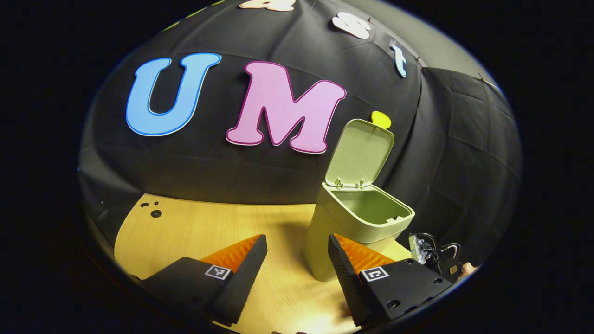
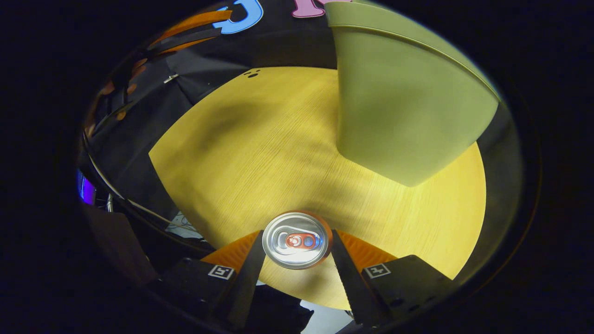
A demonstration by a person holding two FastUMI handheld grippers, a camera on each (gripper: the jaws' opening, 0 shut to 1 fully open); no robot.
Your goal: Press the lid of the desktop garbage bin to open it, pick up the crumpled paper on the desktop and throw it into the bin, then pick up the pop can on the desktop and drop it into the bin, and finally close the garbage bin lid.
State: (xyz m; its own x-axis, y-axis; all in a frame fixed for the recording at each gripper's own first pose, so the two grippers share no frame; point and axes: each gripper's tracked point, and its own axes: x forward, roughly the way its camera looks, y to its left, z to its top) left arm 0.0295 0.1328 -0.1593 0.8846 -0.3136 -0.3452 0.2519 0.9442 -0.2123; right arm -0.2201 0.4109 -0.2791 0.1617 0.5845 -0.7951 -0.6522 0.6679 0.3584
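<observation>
In the right gripper view, the right gripper (image 2: 297,241) has its jaws closed in on the pop can (image 2: 297,240), one finger against each side of it; the can is seen from above, its silver top and pull tab facing the camera, held between the fingertips over the near edge of the wooden counter (image 2: 260,148). Whether the can's base touches the counter cannot be told. Beyond the can lies bare counter, and further on, to the right, the green side wall of the garbage bin (image 2: 399,106) rises large, standing on the counter. In the left gripper view, the left gripper (image 1: 298,243) hangs above the counter (image 1: 195,227) with its jaws spread wide and nothing between them. Just past its right finger stands the bin (image 1: 352,222), its lid (image 1: 359,153) tipped up and back on its hinge so the mouth is open. To the right of the bin, at the counter's edge, part of the other gripper's body and cabling (image 1: 434,253) can be seen. Behind everything hangs the black cloth wall (image 1: 445,153).
</observation>
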